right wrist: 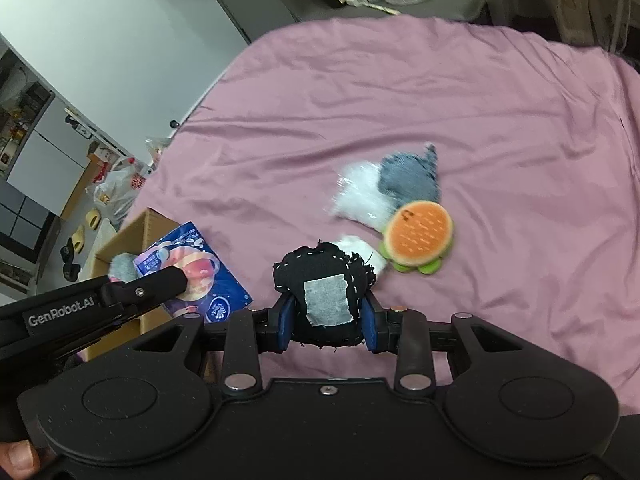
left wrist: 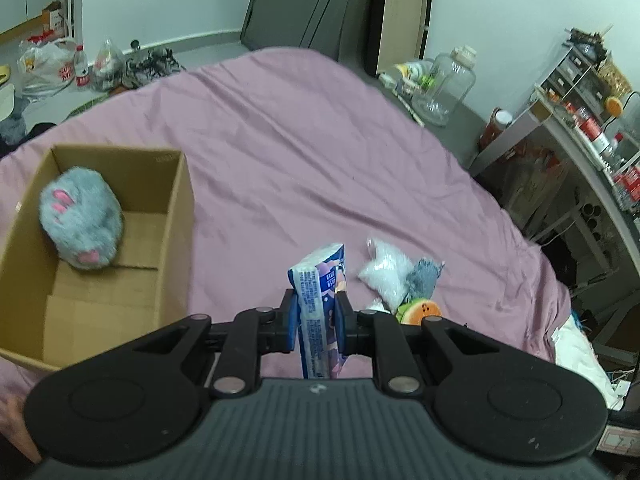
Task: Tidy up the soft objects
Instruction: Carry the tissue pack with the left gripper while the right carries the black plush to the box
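Observation:
My left gripper (left wrist: pixel 318 312) is shut on a blue and purple tissue pack (left wrist: pixel 320 300), held above the pink bed to the right of a cardboard box (left wrist: pixel 176 216). A grey plush paw (left wrist: pixel 82 220) lies inside the box. In the right wrist view the left gripper (right wrist: pixel 176 280) and its tissue pack (right wrist: pixel 200 276) hang by the box (right wrist: pixel 132 232). My right gripper (right wrist: pixel 328 312) is shut on a black stitched pouch (right wrist: pixel 324 280) with a grey patch. On the bed beyond lie a burger plush (right wrist: pixel 418 238), a denim pouch (right wrist: pixel 408 178) and a white bead bag (right wrist: pixel 360 196).
The pink bedsheet (left wrist: pixel 300 140) spreads wide behind the objects. A glass jar (left wrist: pixel 446 84) and a cluttered shelf (left wrist: pixel 580 112) stand to the right of the bed. Plastic bags and bottles (left wrist: pixel 60 66) sit on the floor at far left.

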Action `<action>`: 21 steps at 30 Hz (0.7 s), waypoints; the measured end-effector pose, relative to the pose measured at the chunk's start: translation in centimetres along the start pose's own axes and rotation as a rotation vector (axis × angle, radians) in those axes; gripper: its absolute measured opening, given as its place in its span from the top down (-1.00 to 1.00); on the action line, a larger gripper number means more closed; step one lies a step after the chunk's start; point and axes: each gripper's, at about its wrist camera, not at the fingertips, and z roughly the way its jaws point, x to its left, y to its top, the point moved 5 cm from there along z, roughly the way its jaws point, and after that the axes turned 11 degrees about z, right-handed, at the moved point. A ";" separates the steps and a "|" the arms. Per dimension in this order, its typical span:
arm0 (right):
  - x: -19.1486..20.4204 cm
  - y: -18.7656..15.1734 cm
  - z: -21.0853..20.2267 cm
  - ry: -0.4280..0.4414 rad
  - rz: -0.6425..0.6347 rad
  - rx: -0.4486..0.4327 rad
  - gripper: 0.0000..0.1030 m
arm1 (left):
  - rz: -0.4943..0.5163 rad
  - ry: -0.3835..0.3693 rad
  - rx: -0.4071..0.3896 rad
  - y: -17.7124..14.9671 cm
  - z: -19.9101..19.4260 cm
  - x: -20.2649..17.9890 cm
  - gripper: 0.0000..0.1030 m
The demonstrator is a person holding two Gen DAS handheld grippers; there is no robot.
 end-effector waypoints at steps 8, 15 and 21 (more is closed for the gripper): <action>3.9 -0.5 -0.6 0.018 -0.053 -0.027 0.35 | -0.031 0.002 -0.054 0.9 -2.4 2.9 0.67; 7.1 -1.4 -0.2 0.025 -0.098 -0.029 0.35 | -0.063 0.015 -0.068 1.0 -3.8 6.4 0.67; 9.7 -2.1 0.2 0.032 -0.124 -0.029 0.35 | -0.084 0.024 -0.073 1.0 -4.5 8.9 0.67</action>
